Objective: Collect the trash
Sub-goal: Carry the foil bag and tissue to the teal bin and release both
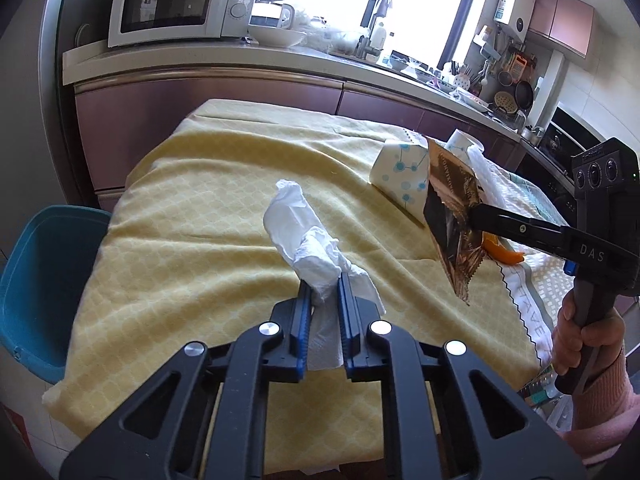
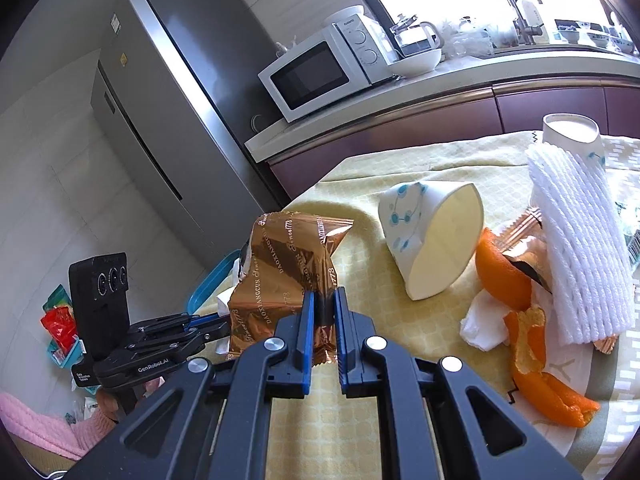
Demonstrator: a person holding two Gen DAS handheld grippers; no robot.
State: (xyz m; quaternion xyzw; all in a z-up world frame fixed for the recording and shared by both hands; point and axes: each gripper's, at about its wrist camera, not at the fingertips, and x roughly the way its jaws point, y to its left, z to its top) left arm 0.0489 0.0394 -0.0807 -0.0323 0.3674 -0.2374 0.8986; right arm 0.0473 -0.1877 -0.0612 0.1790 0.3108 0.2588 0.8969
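Two tools up over the tabletop (image 1: 192, 216) w/ the yellow cloth. Left tool (image 1: 325, 285) clamped on a crumpled white tissue (image 1: 298, 236), wad sticking up and away from the pads toward the far-left, long axis roughly in line w/ the fingers, loose tail hanging down between the jaws. Right tool (image 2: 322, 300) pinched tight on a bronze snack wrapper (image 2: 286, 264), held up off the cloth, long axis running up from the pads and leaning a bit left, crimped end on top. Blue bin (image 1: 36, 280) just off the left edge of the tabletop; can't tell what's inside from the left cam, mostly bare inner wall showing. Paper cup w/ blue dots (image 2: 430, 236) lying on its side, mouth facing the near-right, nothing visible in it. Second cup (image 2: 570, 130) upright at the far right, inside not readable. Near that: white foam net sleeve (image 2: 576, 256) leaning up against it, orange peel (image 2: 532, 344) bits and another scrap of tissue by its base. Microwave (image 1: 178, 4) and white bowl (image 1: 276, 35) back on the kitchen counter.
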